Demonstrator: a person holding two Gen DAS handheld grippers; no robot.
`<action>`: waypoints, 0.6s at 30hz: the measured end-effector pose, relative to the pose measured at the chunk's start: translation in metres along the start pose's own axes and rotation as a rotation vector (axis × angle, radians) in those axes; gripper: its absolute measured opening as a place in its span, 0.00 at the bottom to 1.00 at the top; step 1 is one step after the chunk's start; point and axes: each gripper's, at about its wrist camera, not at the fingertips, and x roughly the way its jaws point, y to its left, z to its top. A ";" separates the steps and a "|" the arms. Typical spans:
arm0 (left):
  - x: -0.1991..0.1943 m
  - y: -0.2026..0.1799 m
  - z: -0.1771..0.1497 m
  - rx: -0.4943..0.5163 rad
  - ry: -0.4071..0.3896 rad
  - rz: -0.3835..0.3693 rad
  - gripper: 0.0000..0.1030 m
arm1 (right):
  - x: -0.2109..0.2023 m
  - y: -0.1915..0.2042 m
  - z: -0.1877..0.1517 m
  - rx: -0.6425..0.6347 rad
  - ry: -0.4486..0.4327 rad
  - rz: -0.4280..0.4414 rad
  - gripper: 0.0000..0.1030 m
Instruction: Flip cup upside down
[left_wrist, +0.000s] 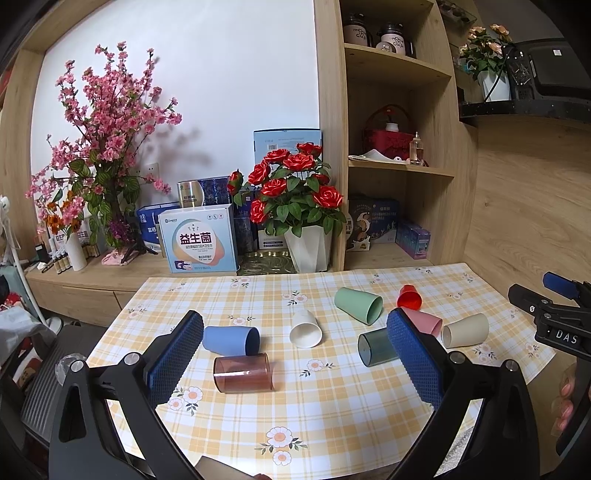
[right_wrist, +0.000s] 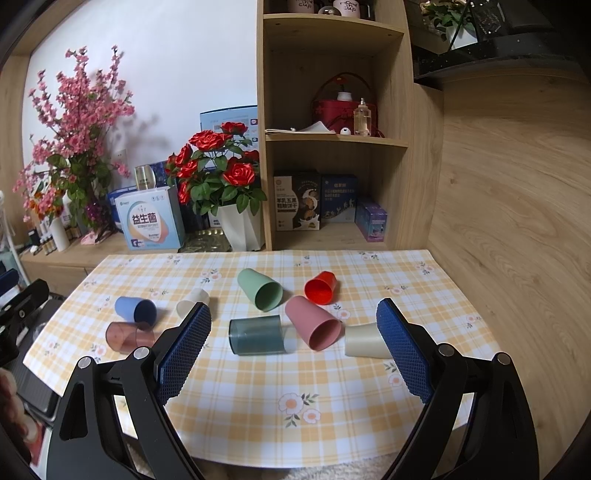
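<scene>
Several cups lie on their sides on the checked tablecloth (left_wrist: 325, 406): blue (left_wrist: 229, 339), clear brown (left_wrist: 242, 373), white (left_wrist: 305, 328), green (left_wrist: 357, 305), red (left_wrist: 409, 296), pink (left_wrist: 424, 320), teal (left_wrist: 376, 348) and cream (left_wrist: 466, 331). In the right wrist view they are blue (right_wrist: 135, 309), brown (right_wrist: 127, 336), white (right_wrist: 190, 301), green (right_wrist: 259, 288), red (right_wrist: 320, 287), pink (right_wrist: 313, 327), teal (right_wrist: 255, 335) and cream (right_wrist: 364, 340). My left gripper (left_wrist: 295, 354) is open and empty above the table's near side. My right gripper (right_wrist: 293, 347) is open and empty; it also shows in the left wrist view (left_wrist: 554, 314).
Behind the table stand a white pot of red roses (left_wrist: 295, 206), a probiotic box (left_wrist: 201, 238), pink blossom branches (left_wrist: 107, 147) and a wooden shelf unit (left_wrist: 399, 147) with boxes and jars. A wood-panel wall (right_wrist: 517, 221) is on the right.
</scene>
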 end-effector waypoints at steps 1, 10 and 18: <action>0.000 -0.001 0.001 0.000 -0.001 0.000 0.94 | 0.000 0.000 0.000 0.000 0.000 0.000 0.85; -0.001 -0.001 0.002 0.000 -0.002 -0.001 0.94 | 0.000 0.000 0.000 0.001 -0.001 0.001 0.85; -0.003 0.000 0.005 -0.008 -0.001 -0.009 0.94 | -0.001 0.000 0.001 0.005 0.001 0.002 0.85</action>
